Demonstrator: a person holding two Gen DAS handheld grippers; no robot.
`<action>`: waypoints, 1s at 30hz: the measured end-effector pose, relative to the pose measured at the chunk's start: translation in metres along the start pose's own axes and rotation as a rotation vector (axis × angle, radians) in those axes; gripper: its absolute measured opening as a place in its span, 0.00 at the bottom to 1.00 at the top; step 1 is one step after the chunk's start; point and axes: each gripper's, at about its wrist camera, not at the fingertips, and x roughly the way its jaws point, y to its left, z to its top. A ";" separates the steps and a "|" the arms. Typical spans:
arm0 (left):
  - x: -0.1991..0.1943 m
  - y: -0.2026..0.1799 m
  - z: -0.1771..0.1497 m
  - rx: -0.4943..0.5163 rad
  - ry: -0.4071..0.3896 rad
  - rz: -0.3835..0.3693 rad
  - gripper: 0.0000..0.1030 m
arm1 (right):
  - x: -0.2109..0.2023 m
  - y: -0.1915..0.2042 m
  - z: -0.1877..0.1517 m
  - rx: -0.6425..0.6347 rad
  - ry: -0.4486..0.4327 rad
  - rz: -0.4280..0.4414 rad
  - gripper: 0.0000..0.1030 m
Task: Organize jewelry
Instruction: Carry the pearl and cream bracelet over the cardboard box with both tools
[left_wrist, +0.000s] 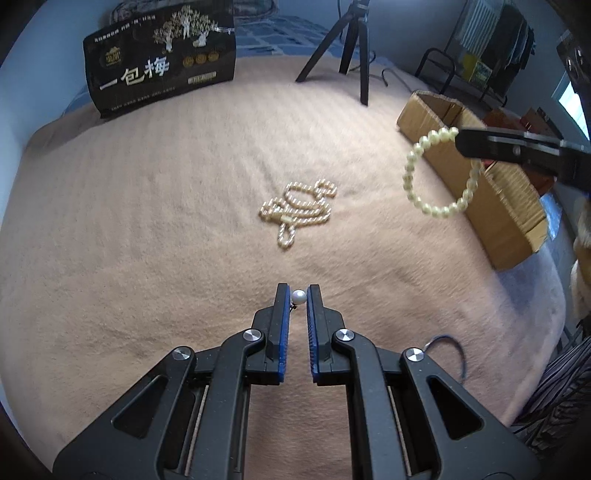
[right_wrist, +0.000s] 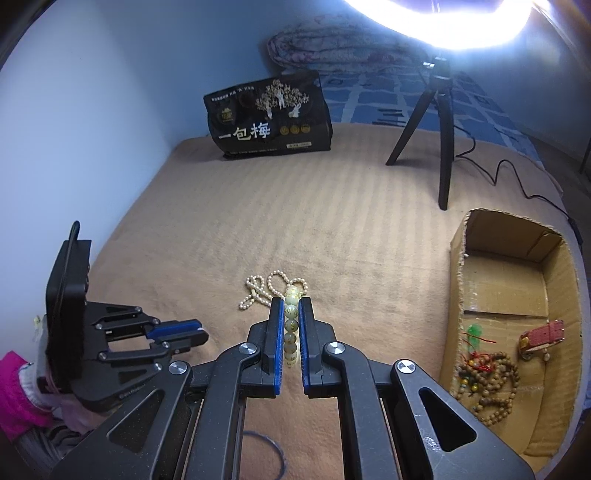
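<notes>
At the near edge of the beige blanket (left_wrist: 147, 240), the left gripper (left_wrist: 297, 295) has its blue-padded fingers (left_wrist: 283, 314) clamped on a small white pearl piece (left_wrist: 298, 296), pinched right at the tips; a thin dark bit hangs just below the pearl. In the right wrist view, the right gripper (right_wrist: 291, 306) is clamped on a pale green bead bracelet (right_wrist: 291, 325), whose beads run in a line between the two pads. Seen from the left wrist camera, that bracelet (left_wrist: 439, 173) hangs as an open ring from the right gripper's tip (left_wrist: 461, 142), clear of the blanket and in front of the cardboard box (left_wrist: 495, 206). A dark blue elastic loop (right_wrist: 273, 458) lies on the blanket close under the right gripper.

Farther out, near the middle of the blanket, a pearl necklace (left_wrist: 299, 208) lies in a loose tangle, well apart from the box. The box stands on the right, open on top; inside it (right_wrist: 509, 295) are brown wooden bead strands (right_wrist: 491, 384), a small green item (right_wrist: 474, 330) and a red strap-like piece (right_wrist: 543, 336).

At the far side, a black snack bag (left_wrist: 159, 62) with white characters stands on the left and a black tripod (left_wrist: 354, 48) on the right. A pink sleeve (right_wrist: 18, 391) shows behind the left gripper (right_wrist: 177, 332).
</notes>
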 end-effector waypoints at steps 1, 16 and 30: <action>-0.003 -0.001 0.002 -0.002 -0.007 -0.008 0.07 | -0.004 -0.001 -0.001 -0.001 -0.006 0.000 0.06; -0.040 -0.061 0.027 0.034 -0.123 -0.129 0.07 | -0.069 -0.033 -0.025 0.020 -0.088 -0.053 0.06; -0.033 -0.132 0.036 0.083 -0.150 -0.228 0.07 | -0.120 -0.081 -0.054 0.101 -0.127 -0.124 0.06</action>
